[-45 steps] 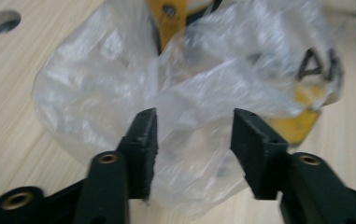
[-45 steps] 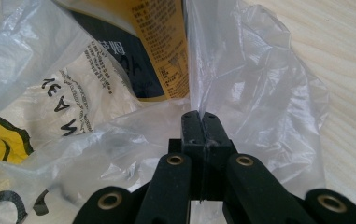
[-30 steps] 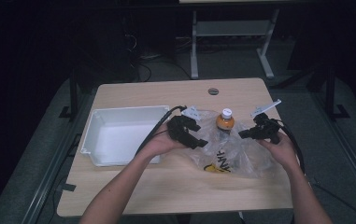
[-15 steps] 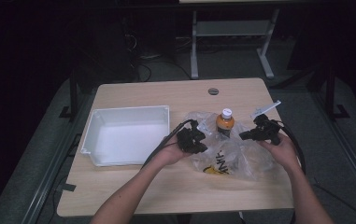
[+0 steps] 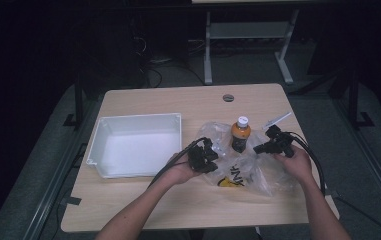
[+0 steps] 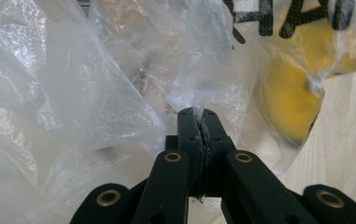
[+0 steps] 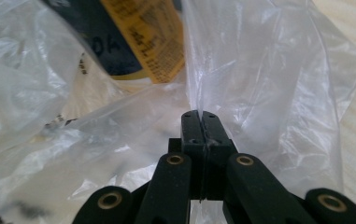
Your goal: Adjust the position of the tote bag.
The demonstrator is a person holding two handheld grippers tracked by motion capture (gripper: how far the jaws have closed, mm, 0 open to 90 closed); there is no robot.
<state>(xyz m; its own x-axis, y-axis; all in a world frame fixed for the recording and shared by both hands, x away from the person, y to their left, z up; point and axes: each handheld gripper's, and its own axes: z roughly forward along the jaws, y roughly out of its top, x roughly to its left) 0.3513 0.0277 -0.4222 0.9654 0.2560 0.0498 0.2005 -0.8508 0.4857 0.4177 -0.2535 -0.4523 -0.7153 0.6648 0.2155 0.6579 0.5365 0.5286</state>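
Observation:
A clear plastic bag (image 5: 248, 167) with black lettering and a yellow print lies crumpled on the wooden table (image 5: 143, 102). An orange bottle (image 5: 240, 134) with a white cap stands upright in it. My left gripper (image 5: 212, 159) is at the bag's left edge; its jaws have just closed and pinch a fold of the bag (image 6: 199, 100). My right gripper (image 5: 256, 148) is at the bag's right side, just right of the bottle, shut on another fold of the bag (image 7: 199, 105). The bottle's yellow and dark label (image 7: 143, 37) shows through the plastic.
An empty white tray (image 5: 138, 142) sits on the left half of the table, next to the left hand. A small round grommet (image 5: 228, 97) lies near the far edge. Cables trail from both grippers. The floor around the table is dark, with table legs behind.
My left gripper has moved down and nearer to the bag's left edge and shut on its plastic. The right gripper has sunk slightly, still holding the bag.

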